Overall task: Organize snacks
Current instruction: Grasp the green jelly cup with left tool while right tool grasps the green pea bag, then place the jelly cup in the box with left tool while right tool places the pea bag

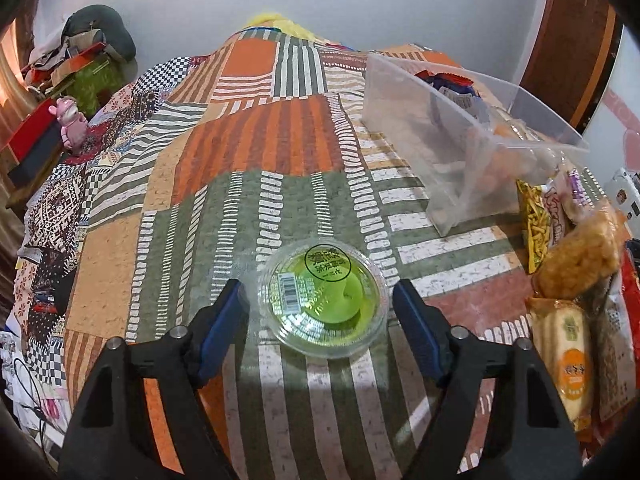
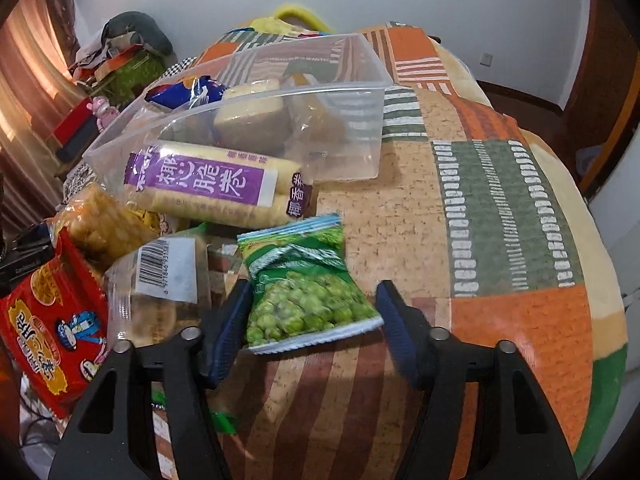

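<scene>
A round clear cup of green jelly [image 1: 324,300] sits on the patchwork quilt [image 1: 248,128]. My left gripper [image 1: 320,286] is open around it, its blue pads [image 1: 222,324] a sliver off the rim on either side. In the right wrist view a green pea packet [image 2: 304,288] lies flat on the quilt [image 2: 500,208]. The right gripper [image 2: 314,288] straddles it, open, with the pads [image 2: 396,332] right at the packet's edges. A clear plastic bin [image 1: 460,128] [image 2: 360,92] holding several snacks stands beyond both.
Loose snacks are heaped beside the bin: a purple-labelled roll pack [image 2: 208,184], a red packet [image 2: 52,332], a barcoded clear pack [image 2: 160,292], a yellow sticks bag [image 1: 534,220]. A pink toy [image 1: 72,128] and clutter lie past the bed's left edge.
</scene>
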Tool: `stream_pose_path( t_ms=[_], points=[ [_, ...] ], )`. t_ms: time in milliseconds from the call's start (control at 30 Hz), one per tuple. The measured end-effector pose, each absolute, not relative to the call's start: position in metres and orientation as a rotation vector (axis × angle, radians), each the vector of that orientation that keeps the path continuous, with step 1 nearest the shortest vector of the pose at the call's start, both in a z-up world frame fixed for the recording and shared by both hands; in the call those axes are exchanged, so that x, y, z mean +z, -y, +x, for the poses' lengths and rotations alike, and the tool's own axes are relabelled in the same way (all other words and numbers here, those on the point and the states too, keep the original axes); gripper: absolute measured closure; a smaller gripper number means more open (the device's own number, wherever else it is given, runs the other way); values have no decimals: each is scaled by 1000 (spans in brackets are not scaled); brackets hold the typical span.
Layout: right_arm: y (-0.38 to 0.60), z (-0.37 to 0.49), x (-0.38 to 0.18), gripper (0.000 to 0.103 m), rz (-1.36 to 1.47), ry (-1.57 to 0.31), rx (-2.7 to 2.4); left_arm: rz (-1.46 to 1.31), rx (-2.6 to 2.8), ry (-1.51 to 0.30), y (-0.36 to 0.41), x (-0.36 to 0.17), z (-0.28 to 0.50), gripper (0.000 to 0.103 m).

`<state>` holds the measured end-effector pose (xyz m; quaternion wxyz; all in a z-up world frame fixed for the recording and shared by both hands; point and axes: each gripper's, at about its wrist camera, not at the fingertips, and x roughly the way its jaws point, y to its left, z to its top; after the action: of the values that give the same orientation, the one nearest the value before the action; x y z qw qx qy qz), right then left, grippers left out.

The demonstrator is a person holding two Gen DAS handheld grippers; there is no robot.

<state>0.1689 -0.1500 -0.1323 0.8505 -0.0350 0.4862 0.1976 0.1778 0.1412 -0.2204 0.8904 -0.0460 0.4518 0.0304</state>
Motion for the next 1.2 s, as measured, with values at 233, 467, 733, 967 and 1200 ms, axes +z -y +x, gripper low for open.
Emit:
stream_pose_path(
  t_ms=[233,467,733,967,1200],
  points=[
    [150,170,-132,54,-53,-1004,423,-105,51,-942,-139,-225,182,47],
    [156,164,-124,57,-42,-976,410,-104,49,-927,-134,-216,176,48],
    [171,159,-105,57,-15,-917,391,-110,35,-857,-126,-180,165,48],
    [171,159,-80,57,-6,-842,388,-121,-5,-765,-110,-139,168,48],
    [159,170,-60,57,-4,-764,400,-121,-67,-693,-89,-109,183,48]
  ],
)
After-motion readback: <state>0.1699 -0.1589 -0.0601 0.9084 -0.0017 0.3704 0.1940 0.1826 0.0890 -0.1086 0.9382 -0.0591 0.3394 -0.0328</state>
